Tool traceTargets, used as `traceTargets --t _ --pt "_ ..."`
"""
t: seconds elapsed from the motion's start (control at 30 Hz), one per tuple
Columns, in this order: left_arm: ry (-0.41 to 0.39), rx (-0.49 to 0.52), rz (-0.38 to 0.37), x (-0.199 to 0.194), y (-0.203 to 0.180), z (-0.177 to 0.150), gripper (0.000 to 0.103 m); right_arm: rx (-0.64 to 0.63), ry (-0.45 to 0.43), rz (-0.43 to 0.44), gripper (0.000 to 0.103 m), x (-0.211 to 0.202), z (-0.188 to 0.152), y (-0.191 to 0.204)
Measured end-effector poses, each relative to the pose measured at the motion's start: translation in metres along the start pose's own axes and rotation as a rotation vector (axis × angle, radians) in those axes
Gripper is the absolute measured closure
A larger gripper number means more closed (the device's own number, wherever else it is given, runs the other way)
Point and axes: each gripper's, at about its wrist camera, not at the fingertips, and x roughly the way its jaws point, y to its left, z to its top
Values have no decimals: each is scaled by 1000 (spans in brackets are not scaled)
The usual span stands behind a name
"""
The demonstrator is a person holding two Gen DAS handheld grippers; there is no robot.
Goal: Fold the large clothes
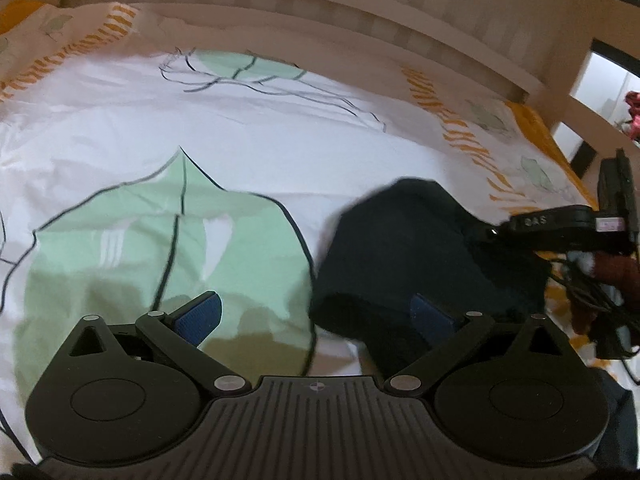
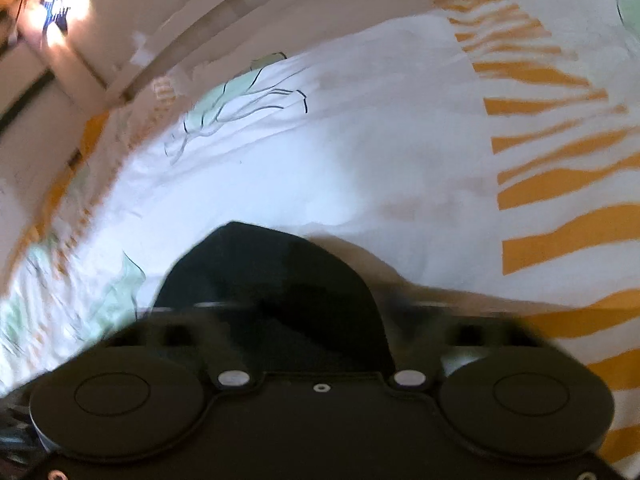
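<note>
Your left gripper (image 1: 316, 314) has its two blue-padded fingers (image 1: 200, 316) spread wide apart at the bottom of the left wrist view, with nothing between them. The left pad hangs over a green leaf print (image 1: 168, 240); the right pad sits against the dark garment (image 1: 408, 248), and whether it touches the cloth you cannot tell. The gripper points forward across the bed and tilts down toward the sheet.

Your right gripper (image 1: 560, 220) enters that same view from the right edge, level and pointing left, its black tip meeting the upper right edge of the garment. A bit of your hand in a reddish-brown sleeve (image 1: 612, 272) and some cables (image 1: 592, 296) trail behind it.

In the right wrist view, the fingers are blurred and hidden behind the dark garment (image 2: 272, 280), which bunches up right in front of the body at bottom centre. You cannot tell how far they are closed or whether they hold the cloth.

The garment lies in a rumpled heap on the white bedsheet (image 1: 280, 128), lower right in the left view. Orange stripes (image 2: 560, 184) run along the sheet's right side, and a pale wooden headboard (image 1: 320, 12) curves across the top.
</note>
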Motion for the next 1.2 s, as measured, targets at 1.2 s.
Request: traceTargets --t 1.2 --pt "152 -434 -384 -82 10 -87 0 -1098 -187 -6 87 -200 -283 130"
